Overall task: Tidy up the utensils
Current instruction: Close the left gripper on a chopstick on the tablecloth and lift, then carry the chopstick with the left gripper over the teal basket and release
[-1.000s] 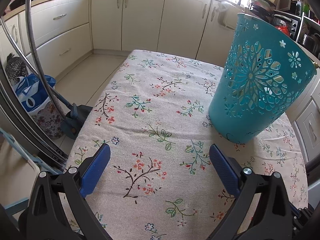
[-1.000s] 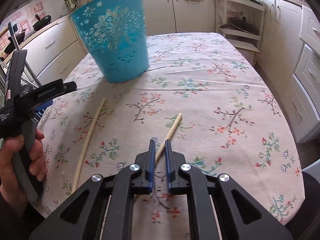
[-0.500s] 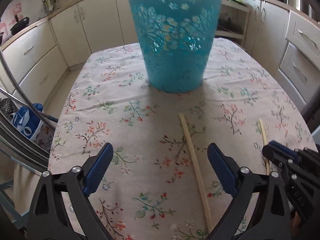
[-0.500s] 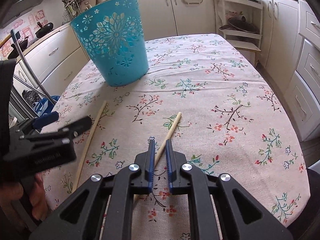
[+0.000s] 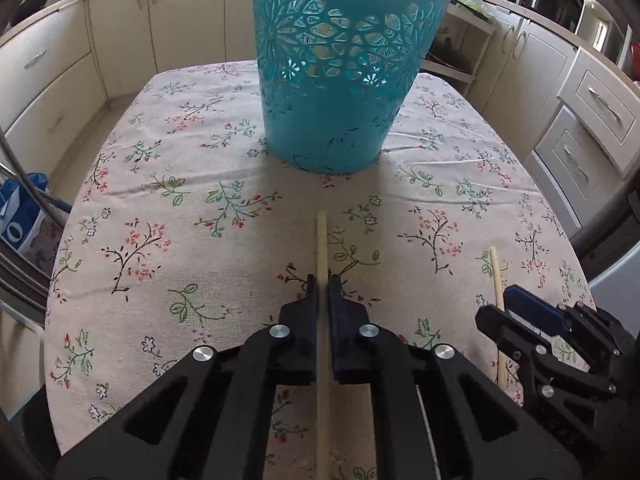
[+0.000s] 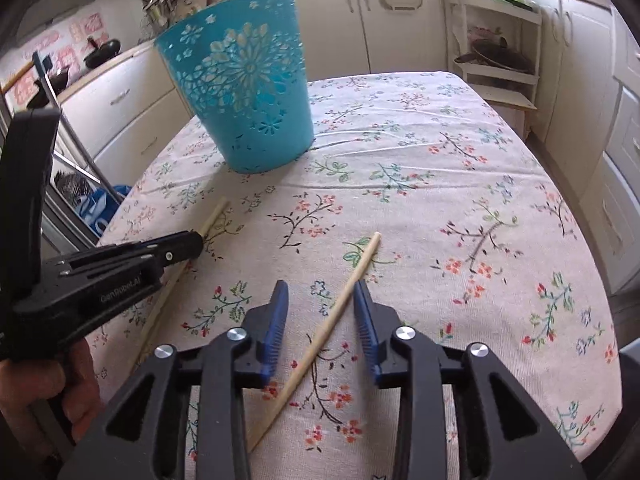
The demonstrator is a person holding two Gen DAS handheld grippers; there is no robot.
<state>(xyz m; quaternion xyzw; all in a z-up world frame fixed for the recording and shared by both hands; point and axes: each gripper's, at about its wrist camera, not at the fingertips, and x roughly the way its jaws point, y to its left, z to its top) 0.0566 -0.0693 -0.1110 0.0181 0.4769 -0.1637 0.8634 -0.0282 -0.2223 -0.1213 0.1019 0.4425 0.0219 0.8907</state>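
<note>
A teal cut-out plastic basket (image 5: 340,68) stands upright on the floral tablecloth (image 5: 168,208); it also shows in the right wrist view (image 6: 248,96). My left gripper (image 5: 323,280) is shut on a long wooden chopstick (image 5: 322,240) that lies on the cloth and points at the basket. From the right wrist view the left gripper (image 6: 196,242) grips that chopstick (image 6: 214,214). My right gripper (image 6: 320,294) is open, its blue pads either side of a second chopstick (image 6: 352,276) lying on the cloth. That chopstick (image 5: 496,276) and the right gripper (image 5: 510,294) show at the left wrist view's right.
Cream kitchen cabinets (image 6: 400,24) surround the table. A shelf rack with a pan (image 6: 496,56) stands at the far right corner. A blue bag (image 5: 20,208) and metal bars (image 5: 24,184) sit on the floor left of the table.
My left gripper swung toward the basket, came down and shut on the left chopstick. My right gripper opened around the second chopstick.
</note>
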